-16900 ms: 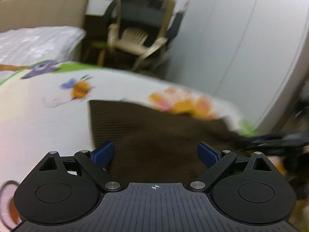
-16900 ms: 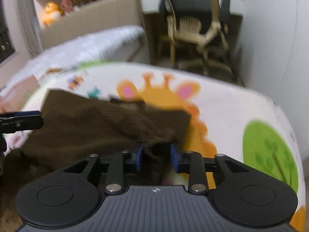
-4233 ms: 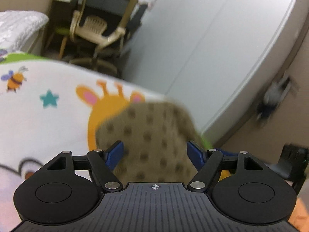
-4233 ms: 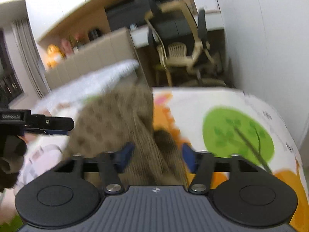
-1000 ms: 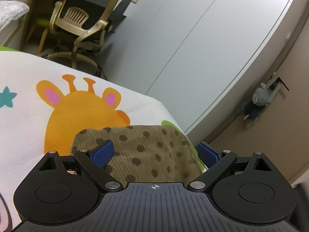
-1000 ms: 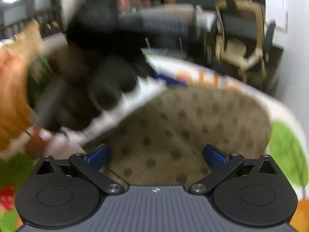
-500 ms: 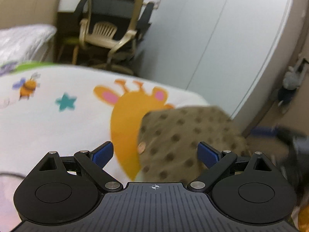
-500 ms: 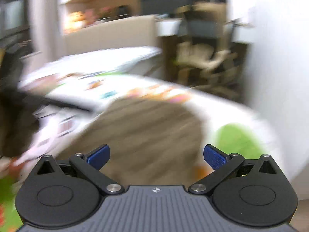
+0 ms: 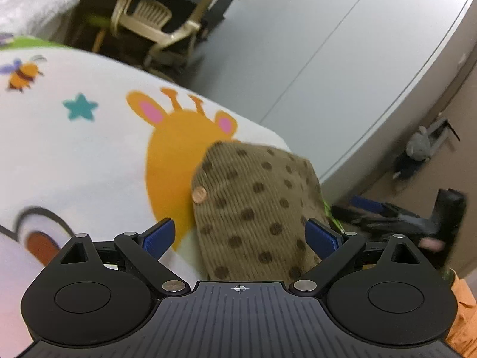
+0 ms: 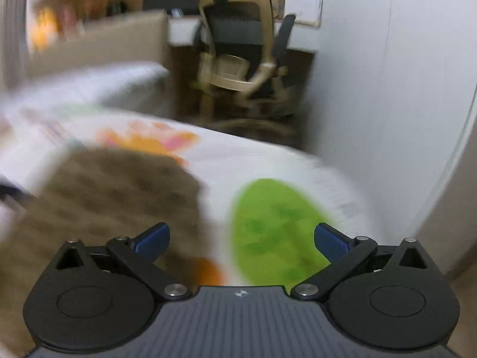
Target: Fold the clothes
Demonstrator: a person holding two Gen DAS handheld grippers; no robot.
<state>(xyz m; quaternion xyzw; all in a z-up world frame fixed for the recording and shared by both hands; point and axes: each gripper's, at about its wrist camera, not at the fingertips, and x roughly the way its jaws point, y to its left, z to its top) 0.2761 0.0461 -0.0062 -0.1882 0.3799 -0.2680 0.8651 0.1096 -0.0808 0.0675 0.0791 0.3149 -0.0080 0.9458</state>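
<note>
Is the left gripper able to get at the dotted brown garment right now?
Probably yes: the left gripper is open, and the dotted garment lies on the blanket right ahead between its fingers, nothing covering it.

spotted garment [image 10: 119, 197] motion-blurred in right view, near edge hidden by gripper body

Folded garment [image 9: 253, 205] on the blanket [image 9: 74, 149] near its right edge; chair [image 9: 155, 21] beyond.

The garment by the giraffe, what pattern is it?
Tan ribbed garment with dark brown dots, clearest in the left wrist view.
</note>
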